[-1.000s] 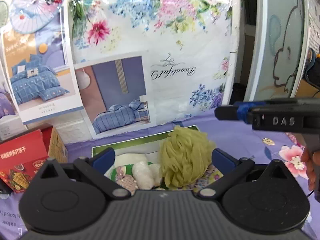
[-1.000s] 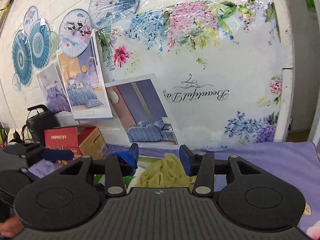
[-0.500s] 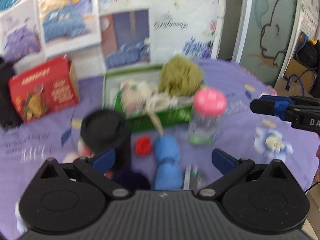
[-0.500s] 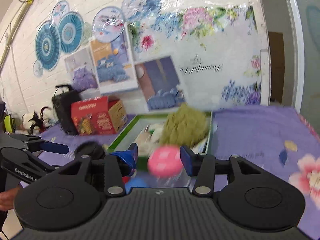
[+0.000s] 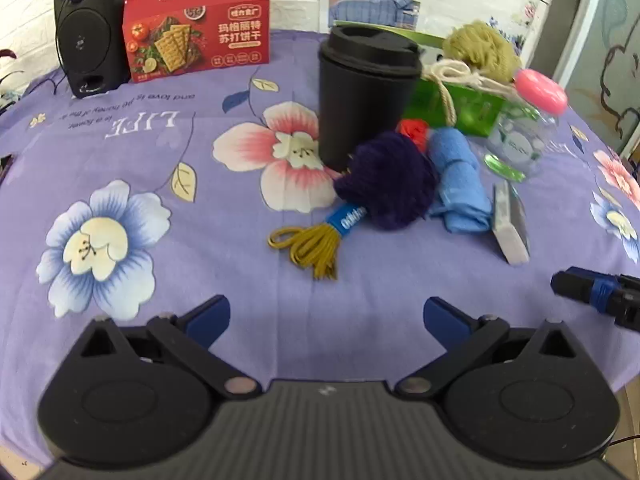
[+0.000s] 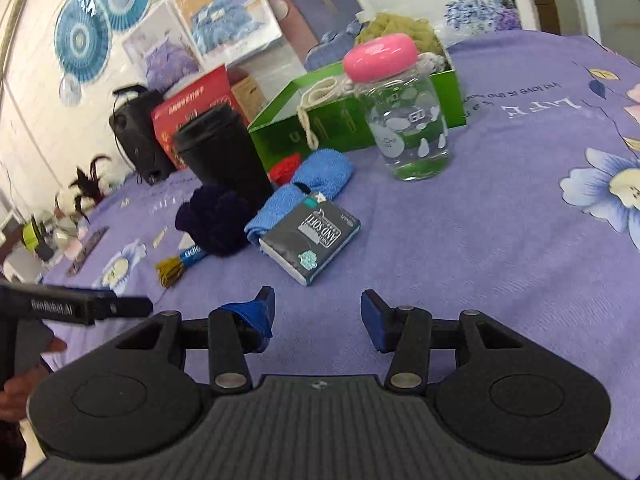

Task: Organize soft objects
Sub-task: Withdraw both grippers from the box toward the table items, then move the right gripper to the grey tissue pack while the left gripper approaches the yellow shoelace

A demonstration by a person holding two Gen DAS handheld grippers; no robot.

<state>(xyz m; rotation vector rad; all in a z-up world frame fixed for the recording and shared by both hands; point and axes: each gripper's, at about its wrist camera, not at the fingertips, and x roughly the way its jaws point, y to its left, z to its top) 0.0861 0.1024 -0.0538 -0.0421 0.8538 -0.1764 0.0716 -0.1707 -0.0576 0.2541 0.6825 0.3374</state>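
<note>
A dark purple yarn ball (image 5: 386, 186) (image 6: 218, 220), a rolled blue towel (image 5: 460, 184) (image 6: 304, 188), a small red soft item (image 5: 414, 128) (image 6: 285, 167) and a yellow lace bundle (image 5: 310, 248) (image 6: 170, 270) lie on the purple flowered cloth. A green box (image 5: 460, 108) (image 6: 332, 124) behind them holds an olive yarn ball (image 5: 480, 50) (image 6: 394, 26) and white rope (image 5: 460, 74). My left gripper (image 5: 326, 312) is open and empty, low over the cloth before the laces. My right gripper (image 6: 318, 312) is open and empty, in front of a grey tissue pack (image 6: 310, 234) (image 5: 510, 222).
A black lidded cup (image 5: 366, 92) (image 6: 224, 156) stands behind the purple yarn. A glass jar with a pink lid (image 5: 524, 128) (image 6: 404, 116) stands right of the box. A red cracker box (image 5: 196, 28) and a black speaker (image 5: 90, 28) stand at the back.
Both grippers have pulled back from the green box and tilted down toward the cloth. The soft items, cup and jar in front of the box have come into view.
</note>
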